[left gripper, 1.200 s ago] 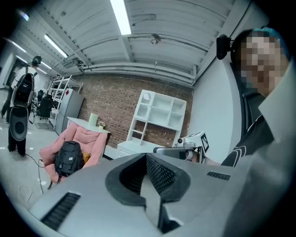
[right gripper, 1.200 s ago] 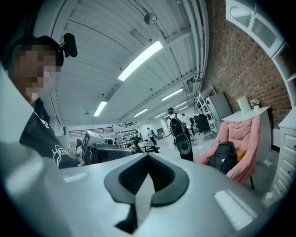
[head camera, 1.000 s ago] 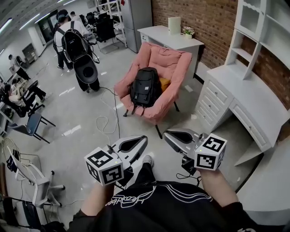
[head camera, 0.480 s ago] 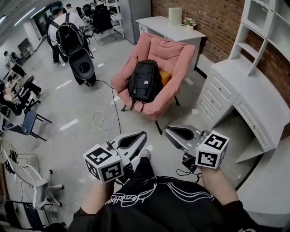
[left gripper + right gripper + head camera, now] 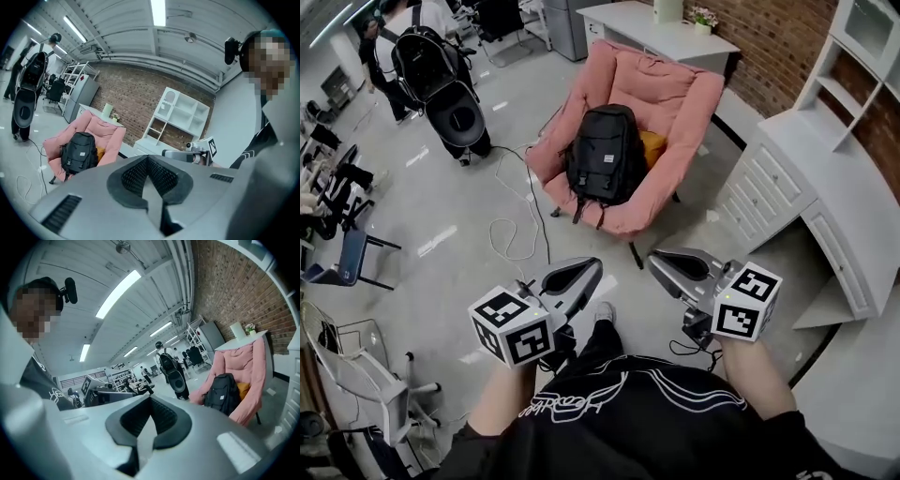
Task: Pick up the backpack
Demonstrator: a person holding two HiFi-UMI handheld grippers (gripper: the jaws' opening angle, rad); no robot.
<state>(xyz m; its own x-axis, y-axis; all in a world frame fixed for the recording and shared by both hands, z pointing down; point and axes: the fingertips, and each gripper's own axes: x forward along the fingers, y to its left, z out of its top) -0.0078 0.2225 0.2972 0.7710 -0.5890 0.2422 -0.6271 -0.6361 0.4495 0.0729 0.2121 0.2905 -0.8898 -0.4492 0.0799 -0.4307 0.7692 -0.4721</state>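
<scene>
A black backpack (image 5: 605,153) stands upright on the seat of a pink armchair (image 5: 666,98), leaning on its back. It also shows at the left of the left gripper view as the backpack (image 5: 78,152), and at the right of the right gripper view as the backpack (image 5: 222,394). Both grippers are held low in front of the person, well short of the chair. My left gripper (image 5: 581,272) is shut and empty. My right gripper (image 5: 667,262) is shut and empty too. An orange cushion (image 5: 652,147) peeks out beside the bag.
A white desk with drawers (image 5: 787,202) and shelves stands right of the chair. Cables (image 5: 514,220) trail over the floor left of it. A person with a black stroller-like rig (image 5: 450,98) stands at the back left. Office chairs (image 5: 356,253) line the left edge.
Both grippers and the head have moved toward the armchair; the backpack and chair now sit larger and lower in the head view. The jaws stayed shut.
</scene>
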